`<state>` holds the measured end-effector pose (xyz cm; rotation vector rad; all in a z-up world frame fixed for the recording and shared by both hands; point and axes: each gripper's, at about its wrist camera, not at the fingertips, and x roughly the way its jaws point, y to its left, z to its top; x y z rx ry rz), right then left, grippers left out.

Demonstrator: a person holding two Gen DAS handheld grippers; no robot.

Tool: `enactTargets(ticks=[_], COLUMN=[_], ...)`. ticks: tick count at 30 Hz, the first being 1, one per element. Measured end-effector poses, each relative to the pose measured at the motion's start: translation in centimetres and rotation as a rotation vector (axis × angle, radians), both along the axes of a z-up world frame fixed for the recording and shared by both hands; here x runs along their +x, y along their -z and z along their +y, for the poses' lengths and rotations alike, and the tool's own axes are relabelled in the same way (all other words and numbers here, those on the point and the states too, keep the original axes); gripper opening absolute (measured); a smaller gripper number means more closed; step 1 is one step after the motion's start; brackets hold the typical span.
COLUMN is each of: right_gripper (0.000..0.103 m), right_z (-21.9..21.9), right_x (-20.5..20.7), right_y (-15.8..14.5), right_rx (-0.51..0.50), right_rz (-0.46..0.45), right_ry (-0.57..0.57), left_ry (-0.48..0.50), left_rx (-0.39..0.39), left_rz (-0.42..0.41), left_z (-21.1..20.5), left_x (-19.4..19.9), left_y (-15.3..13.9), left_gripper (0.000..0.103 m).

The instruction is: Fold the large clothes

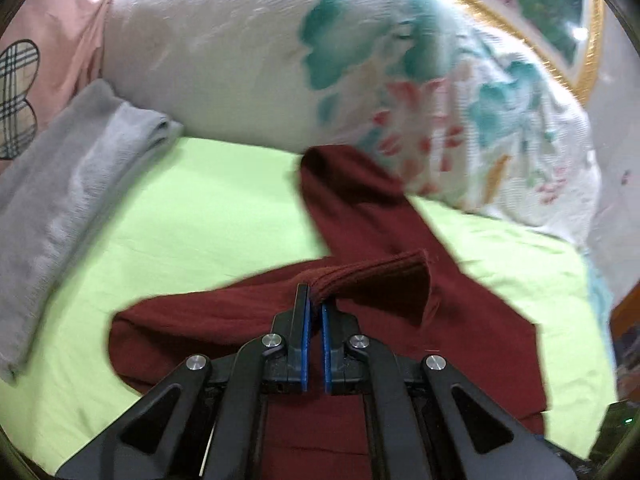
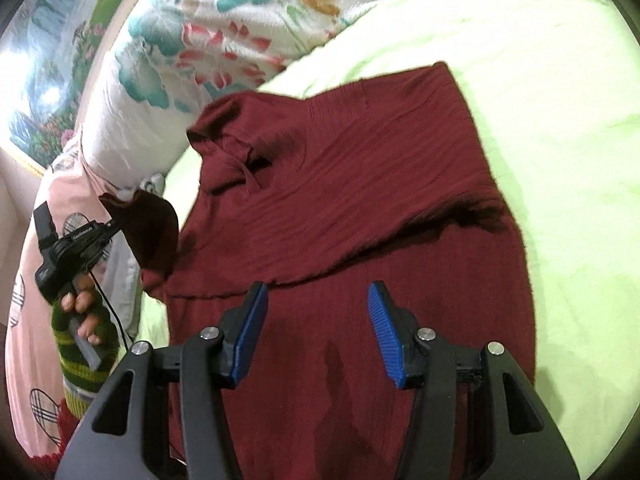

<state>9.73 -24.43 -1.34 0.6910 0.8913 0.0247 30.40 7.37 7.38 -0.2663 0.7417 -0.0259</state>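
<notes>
A dark red knit sweater point(image 2: 360, 184) lies spread on the light green bed sheet point(image 2: 560, 120); it also shows in the left wrist view point(image 1: 360, 208). My left gripper point(image 1: 315, 300) is shut on the ribbed cuff of one sleeve point(image 1: 380, 280) and holds it lifted above the sweater. In the right wrist view that gripper point(image 2: 114, 226) shows at the left with the cuff point(image 2: 148, 232) hanging from it. My right gripper point(image 2: 316, 296) is open and empty just above the sweater's lower body.
A floral quilt point(image 1: 360, 60) is bunched along the head of the bed. A folded grey garment point(image 1: 68, 192) lies at the left on the sheet. A pink pillow point(image 1: 48, 40) sits beyond it. A framed picture point(image 1: 540, 8) hangs on the wall.
</notes>
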Motion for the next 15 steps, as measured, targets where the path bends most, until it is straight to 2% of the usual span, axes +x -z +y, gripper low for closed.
enactTargets(ticks=[4,7,11,15], right_gripper=[0.053,0.053,0.053,0.053], right_z=[-1.3,-2.5,-4.0,-4.6], right_x=[-1.2,-1.9,-3.0,-3.3], right_y=[-0.6,-0.6,-0.9,-0.9], right_rx=[0.026,0.032,0.033,0.036], right_rz=[-0.038,-0.04,-0.043,-0.043], right_ry=[0.052,0.086,0.13,0.137], left_ry=[0.092,0.176,0.272,0.328], left_rx=[-0.101,-0.145,-0.127,-0.058], left_rz=[-0.009,0.022,0.069,0.156], left_z=[-7.1,-12.9,-20.0,-23.3], left_x=[-0.4,-0.3,0.2,0.6], left_y=[1.1,3.1,7.0,11.1], left_gripper=[0.003,0.003,0.003,0.005])
